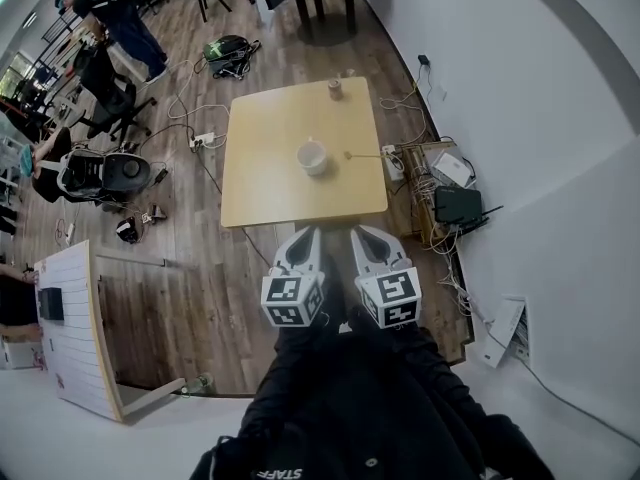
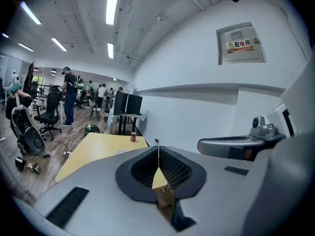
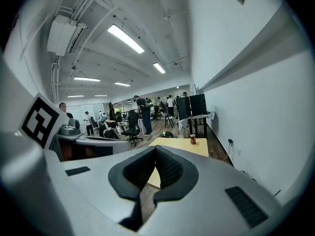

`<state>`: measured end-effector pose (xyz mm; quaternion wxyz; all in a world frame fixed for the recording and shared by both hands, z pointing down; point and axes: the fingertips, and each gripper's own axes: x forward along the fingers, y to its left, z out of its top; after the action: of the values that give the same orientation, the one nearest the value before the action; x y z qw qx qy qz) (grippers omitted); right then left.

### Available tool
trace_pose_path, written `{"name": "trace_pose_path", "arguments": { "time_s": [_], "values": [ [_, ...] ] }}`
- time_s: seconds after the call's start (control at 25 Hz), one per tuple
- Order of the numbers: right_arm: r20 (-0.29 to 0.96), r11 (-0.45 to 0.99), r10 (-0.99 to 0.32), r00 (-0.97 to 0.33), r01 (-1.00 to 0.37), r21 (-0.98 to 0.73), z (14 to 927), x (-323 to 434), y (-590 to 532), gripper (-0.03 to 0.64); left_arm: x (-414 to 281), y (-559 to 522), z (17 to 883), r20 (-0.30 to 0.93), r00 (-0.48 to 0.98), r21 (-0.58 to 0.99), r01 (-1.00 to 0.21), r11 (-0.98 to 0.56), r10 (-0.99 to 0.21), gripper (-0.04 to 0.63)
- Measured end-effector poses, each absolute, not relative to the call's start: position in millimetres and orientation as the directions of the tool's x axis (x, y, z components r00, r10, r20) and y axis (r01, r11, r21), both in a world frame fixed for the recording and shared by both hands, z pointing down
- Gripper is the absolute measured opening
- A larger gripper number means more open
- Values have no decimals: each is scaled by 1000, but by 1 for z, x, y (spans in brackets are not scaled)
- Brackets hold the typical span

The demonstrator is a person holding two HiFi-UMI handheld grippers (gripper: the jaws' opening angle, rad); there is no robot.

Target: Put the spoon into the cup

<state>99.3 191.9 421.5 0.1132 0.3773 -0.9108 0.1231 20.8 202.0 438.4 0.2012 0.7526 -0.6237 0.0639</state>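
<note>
Spoon [image 1: 362, 155] lay flat on the light wooden table [image 1: 270, 183], just to the right of the cup [image 1: 312, 156] and not touching it, with its handle pointing away from the cup. The cup, white and upright, stood near the middle of the tabletop. Beyond the cup, at the table's far edge and well apart from it, stood a small can [image 1: 335, 88].

Both grippers were on the near side of the cup, short of the table's near edge and over the wooden floor [image 1: 190, 298]. They were held side by side and pointed toward the cup. The left gripper [image 1: 305, 236] sat slightly left of the cup, and the right gripper [image 1: 362, 236] slightly right of it, roughly in line with the spoon.

In the left gripper view the left gripper [image 2: 158, 149] had its dark pads meeting at the tips with nothing between them. Only a sliver of tabletop showed through the gap behind them. In the right gripper view the right gripper [image 3: 155, 150] was likewise closed and empty, its ridged pads pressed together.

Right of the cup, off the table and by the white wall [image 1: 540, 118], a tangle of cables and a dark box [image 1: 458, 206] lay on the floor. Far to the left of the cup were office chairs [image 1: 105, 93] and a standing person [image 1: 125, 18].
</note>
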Motion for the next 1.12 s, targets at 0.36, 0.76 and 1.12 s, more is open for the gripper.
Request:
{"name": "trace_pose_path", "arguments": {
  "time_s": [0.36,0.76,1.12],
  "values": [
    [317,646,-692,-649,-752,-128,427,83,121,21,12,122,441,324,297,238,-944,-227,-898,37],
    [359,623,-688,-631,-767,-154,439,29,43,21,-42,41,450,349,327,254,-935,-248,-878,37],
    [404,572,-697,-592,-799,-186,460,3,-13,21,-72,-17,472,394,375,269,-920,-285,-839,37]
  ]
}}
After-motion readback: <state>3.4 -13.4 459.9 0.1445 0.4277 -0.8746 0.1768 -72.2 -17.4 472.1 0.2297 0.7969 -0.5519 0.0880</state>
